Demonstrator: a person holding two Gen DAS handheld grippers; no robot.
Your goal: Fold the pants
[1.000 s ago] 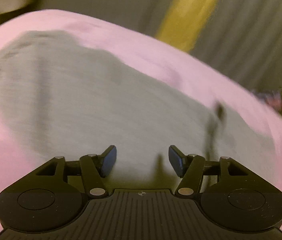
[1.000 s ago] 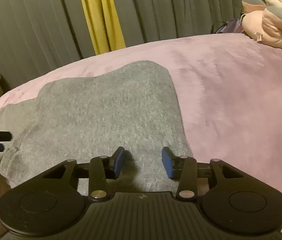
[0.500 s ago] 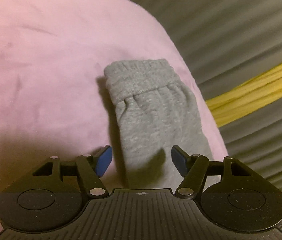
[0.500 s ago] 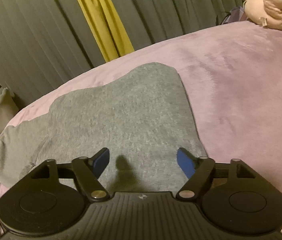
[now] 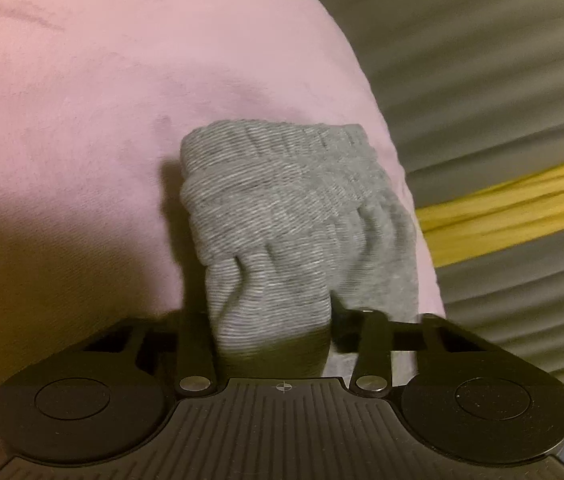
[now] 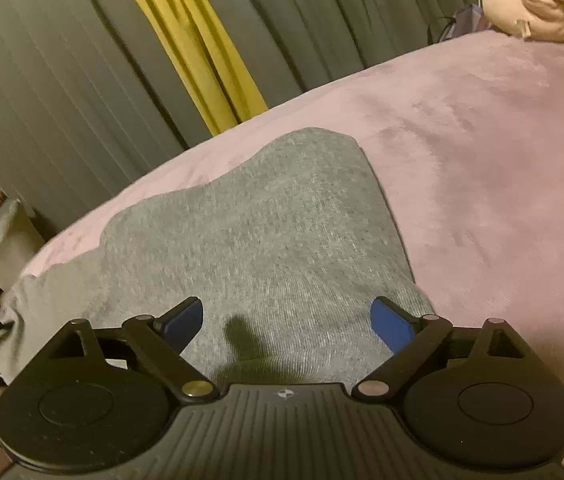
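On the pink bedspread (image 6: 482, 128) lie the grey pants (image 6: 265, 232), spread flat, long axis running from the wide part under the right gripper (image 6: 288, 320) off to the left, toward the leg end with the ribbed cuff (image 5: 277, 176). Left gripper (image 5: 271, 320) is at that cuff end, jaws just closed in, leg cloth bunched between them, looks clamped on the pants leg. Right gripper jaws just opened, wide apart, nothing held, hovering above the wide part. Left hand is the nearer one for carrying the cuff over toward the right. Grey curtain (image 6: 61, 80) with yellow strip (image 6: 189, 40) behind, plush toy (image 6: 542, 4) at far corner, well apart. Nothing in the way
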